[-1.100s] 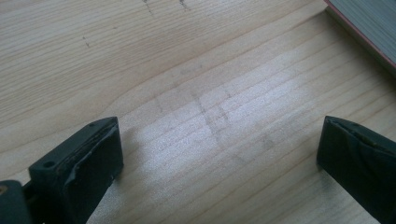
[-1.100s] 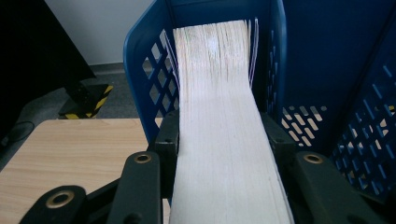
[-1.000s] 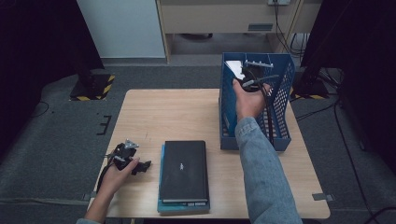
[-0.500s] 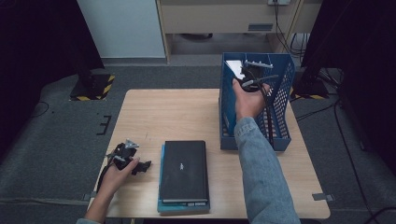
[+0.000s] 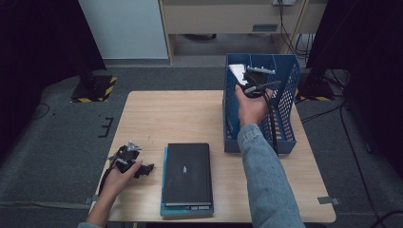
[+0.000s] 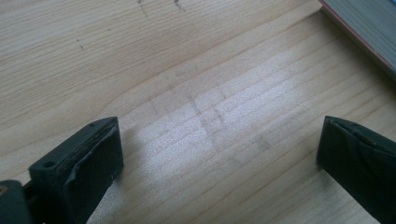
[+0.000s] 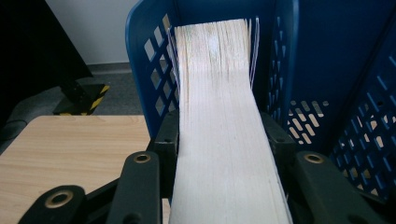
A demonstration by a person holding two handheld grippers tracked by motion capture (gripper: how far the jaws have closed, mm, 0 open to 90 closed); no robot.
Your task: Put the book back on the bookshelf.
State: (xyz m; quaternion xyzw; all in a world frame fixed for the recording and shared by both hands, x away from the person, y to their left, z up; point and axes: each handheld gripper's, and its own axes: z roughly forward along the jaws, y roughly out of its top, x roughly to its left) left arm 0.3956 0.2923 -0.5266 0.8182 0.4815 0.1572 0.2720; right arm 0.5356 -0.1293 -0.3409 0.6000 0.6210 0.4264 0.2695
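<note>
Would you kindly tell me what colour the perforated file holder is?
Blue; the file holder shows best in the right gripper view.

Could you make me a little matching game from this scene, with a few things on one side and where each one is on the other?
Things:
1. right gripper
2. left gripper
3. black book
4. blue basket

Places or states:
A. lies on top of a stack near the table's front edge
B. stands at the table's right end
C. open, low over bare wood
D. shut on a book inside the basket

Pairs: 1-D, 2-C, 3-A, 4-B

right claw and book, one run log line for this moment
right claw: shut on book | book: over blue basket | left claw: open, over table
</note>
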